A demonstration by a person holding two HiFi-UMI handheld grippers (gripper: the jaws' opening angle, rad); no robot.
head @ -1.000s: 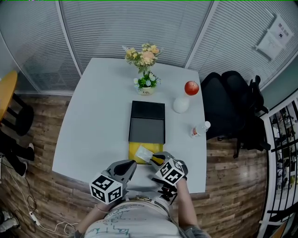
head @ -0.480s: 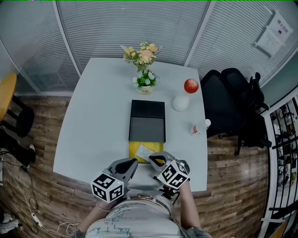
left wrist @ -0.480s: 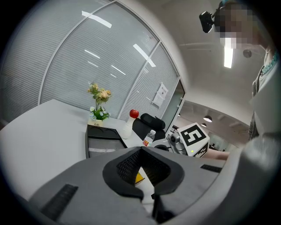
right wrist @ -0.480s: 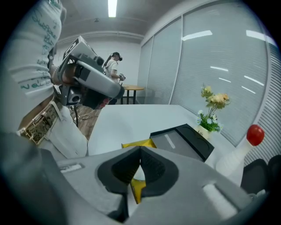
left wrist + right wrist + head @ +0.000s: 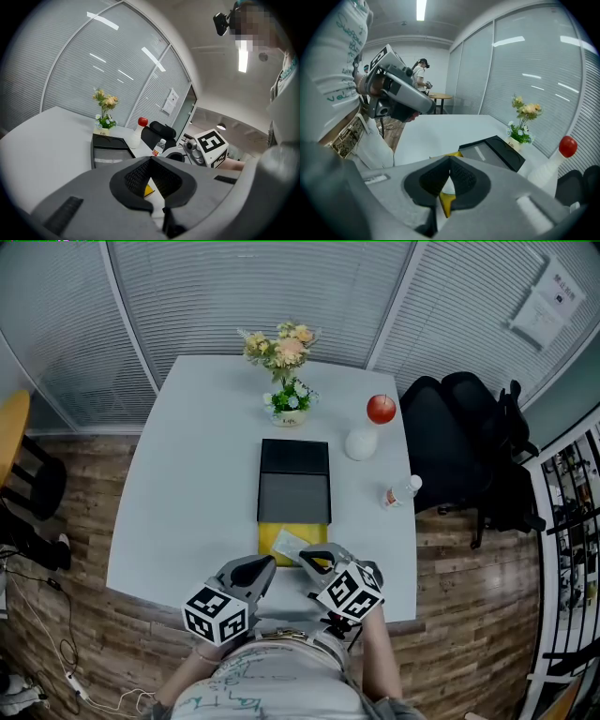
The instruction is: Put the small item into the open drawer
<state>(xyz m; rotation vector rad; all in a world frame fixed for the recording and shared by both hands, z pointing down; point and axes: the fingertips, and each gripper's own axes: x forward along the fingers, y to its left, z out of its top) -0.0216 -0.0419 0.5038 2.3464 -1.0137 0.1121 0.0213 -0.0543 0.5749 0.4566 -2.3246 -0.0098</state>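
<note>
Mostly, the small item [image 5: 285, 542] is being shown only as a pale, flat patch inside the yellow drawer [image 5: 266, 552], and its outline is being blurred by how small it appears in the head view. Its near right end is being crowded by the tip of the right gripper [image 5: 305, 556], and whether that end is being partly covered cannot be told. Its long axis is being laid slantwise across the drawer, with 1 end pointed toward the table's far left corner and the other toward the near right corner. The drawer is being presented open toward the near edge of the table [image 5: 187, 474], pulled out of the dark drawer unit [image 5: 293, 486] at the table's middle. Both grippers are being held over the near edge, with the left gripper [image 5: 270, 565] just beside the drawer's near left corner. In each gripper view only a sliver of white and yellow is being shown through the gap behind the tips. The 2 jaws of the right gripper are being pressed together tip to tip, with nothing gripped. Those of the left gripper are likewise being clenched on nothing. The person's torso is being cut off by the lower frame edge.
</note>
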